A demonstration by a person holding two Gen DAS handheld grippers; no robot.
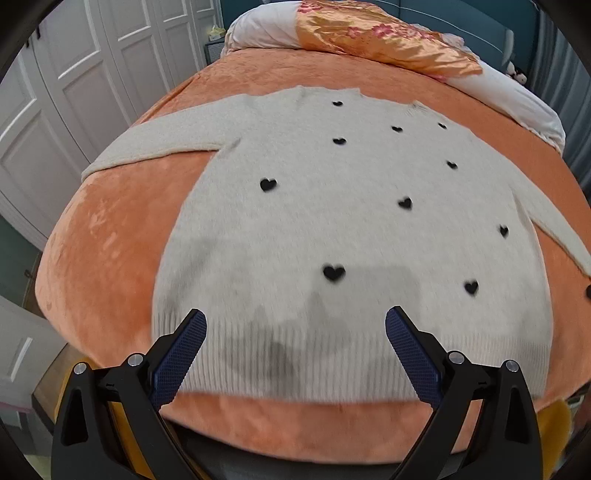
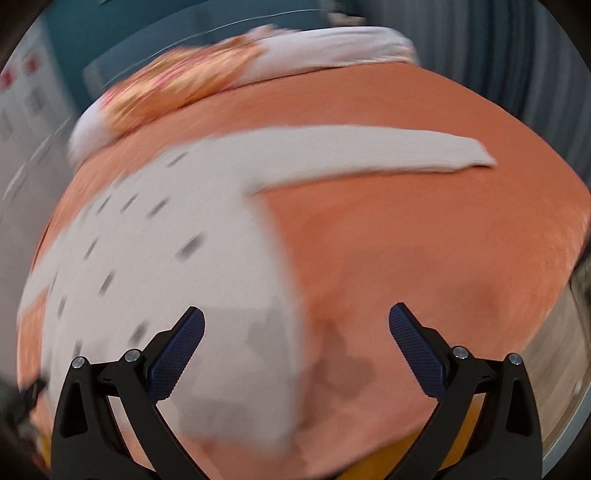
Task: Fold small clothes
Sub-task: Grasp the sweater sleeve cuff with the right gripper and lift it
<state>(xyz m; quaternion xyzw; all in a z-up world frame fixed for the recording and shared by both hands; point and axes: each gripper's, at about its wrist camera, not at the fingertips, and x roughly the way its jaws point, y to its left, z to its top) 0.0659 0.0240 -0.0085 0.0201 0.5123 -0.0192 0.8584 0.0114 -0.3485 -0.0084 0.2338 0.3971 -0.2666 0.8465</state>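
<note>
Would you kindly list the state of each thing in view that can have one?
Sweater: spread flat on the bedspread, unfolded, both sleeves out.
Left gripper: open, empty, over the sweater's hem.
Right gripper: open, empty, over the sweater's side edge.
Wardrobe doors: closed.

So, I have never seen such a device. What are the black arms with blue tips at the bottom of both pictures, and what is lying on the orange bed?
They are two hand-held grippers, one in each of a person's hands, each carrying a camera that looks along its fingers. One picture comes from the left gripper, the other from the right gripper. Both are open and hold nothing. A cream sweater with small black hearts lies flat on the orange bedcover, sleeves spread out. Pillows sit at the far end. The right view is blurred.
</note>
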